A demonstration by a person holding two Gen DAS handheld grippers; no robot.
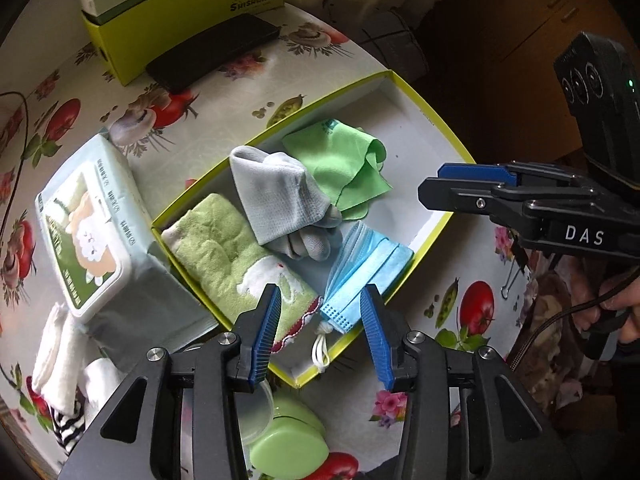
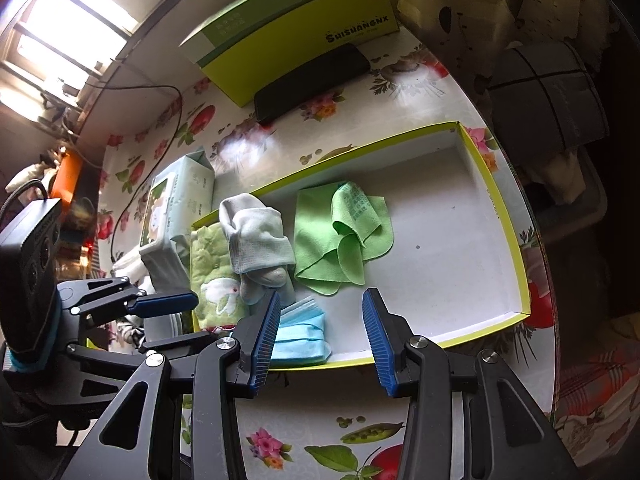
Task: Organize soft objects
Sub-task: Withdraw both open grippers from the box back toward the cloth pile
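A shallow yellow-rimmed box (image 1: 436, 116) (image 2: 506, 216) lies on the flowered table. In it lie a green towel (image 1: 224, 248) (image 2: 210, 268), a grey sock (image 1: 276, 200) (image 2: 258, 236), a light green cloth (image 1: 340, 164) (image 2: 340, 236) and a blue face mask (image 1: 364, 272) (image 2: 300, 336). My left gripper (image 1: 320, 300) is open and empty above the box's near corner, over the mask. My right gripper (image 2: 320, 304) is open and empty above the box's near edge; it also shows in the left wrist view (image 1: 436, 180), where its jaws stand apart.
A wet-wipes pack (image 1: 88, 232) (image 2: 176, 208) lies left of the box. White and striped socks (image 1: 60, 360) and a green lidded container (image 1: 288, 432) sit near me. A yellow-green carton (image 1: 176, 12) (image 2: 304, 28) and a black case (image 1: 212, 52) (image 2: 312, 80) stand at the back.
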